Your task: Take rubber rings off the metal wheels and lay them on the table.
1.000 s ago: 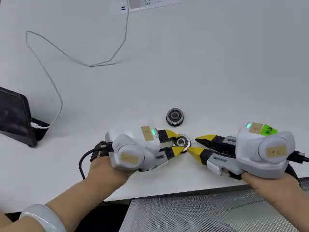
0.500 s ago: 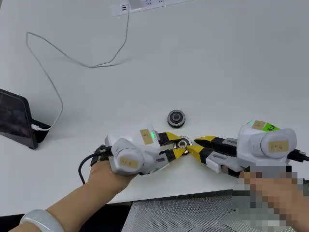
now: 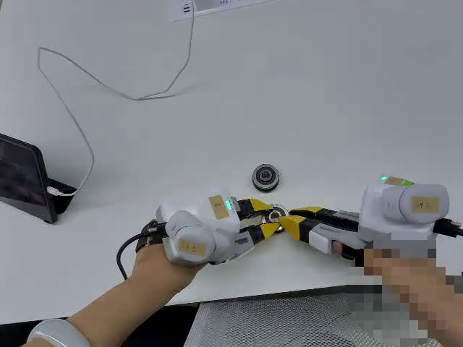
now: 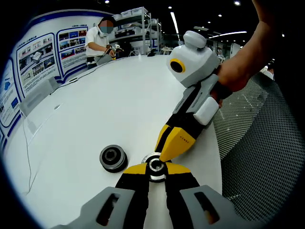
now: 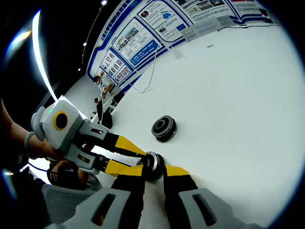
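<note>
Fingers, left gripper (image 3: 269,217): clenched on one of two black-ringed metal wheels (image 4: 156,164); right gripper (image 3: 286,217): flanking it, grip unclear. Second wheel (image 3: 265,176) nearby, white cable (image 3: 134,97) beyond.

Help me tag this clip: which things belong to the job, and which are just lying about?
Job: wheel, clamped in left gripper; right gripper at it; second wheel on the table.
Lying about: cable, tablet, power strip.
</note>
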{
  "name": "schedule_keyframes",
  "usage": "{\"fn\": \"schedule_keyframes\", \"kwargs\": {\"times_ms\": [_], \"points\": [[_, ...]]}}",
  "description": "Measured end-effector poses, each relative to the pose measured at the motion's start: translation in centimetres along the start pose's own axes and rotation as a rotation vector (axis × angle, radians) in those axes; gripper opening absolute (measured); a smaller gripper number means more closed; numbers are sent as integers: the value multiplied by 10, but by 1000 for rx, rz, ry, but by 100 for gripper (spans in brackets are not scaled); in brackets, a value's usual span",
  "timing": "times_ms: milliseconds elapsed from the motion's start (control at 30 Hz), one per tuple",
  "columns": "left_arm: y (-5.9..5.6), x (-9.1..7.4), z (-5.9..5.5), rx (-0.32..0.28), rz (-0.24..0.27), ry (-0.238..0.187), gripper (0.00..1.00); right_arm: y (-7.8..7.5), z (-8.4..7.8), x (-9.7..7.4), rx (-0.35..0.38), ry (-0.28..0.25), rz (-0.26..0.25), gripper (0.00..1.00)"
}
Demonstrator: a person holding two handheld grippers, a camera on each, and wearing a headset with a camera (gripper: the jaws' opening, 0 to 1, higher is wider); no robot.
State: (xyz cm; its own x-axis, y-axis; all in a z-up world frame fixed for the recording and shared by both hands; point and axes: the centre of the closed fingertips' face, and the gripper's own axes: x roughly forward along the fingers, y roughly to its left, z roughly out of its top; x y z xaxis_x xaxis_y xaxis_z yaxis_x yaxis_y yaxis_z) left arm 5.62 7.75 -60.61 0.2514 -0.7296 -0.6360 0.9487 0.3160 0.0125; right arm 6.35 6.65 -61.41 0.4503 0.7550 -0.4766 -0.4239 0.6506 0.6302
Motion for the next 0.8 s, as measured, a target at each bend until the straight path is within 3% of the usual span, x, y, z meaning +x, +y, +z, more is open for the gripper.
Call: {"fn": "schedule_keyframes", "kwargs": {"times_ms": [267, 800], "points": [[1, 0, -2, -5, 1, -6, 12, 0, -1, 2, 134, -6, 23, 17], [1, -1, -1, -11, 4, -12, 12, 5, 0, -1, 146, -11, 39, 16]]}}
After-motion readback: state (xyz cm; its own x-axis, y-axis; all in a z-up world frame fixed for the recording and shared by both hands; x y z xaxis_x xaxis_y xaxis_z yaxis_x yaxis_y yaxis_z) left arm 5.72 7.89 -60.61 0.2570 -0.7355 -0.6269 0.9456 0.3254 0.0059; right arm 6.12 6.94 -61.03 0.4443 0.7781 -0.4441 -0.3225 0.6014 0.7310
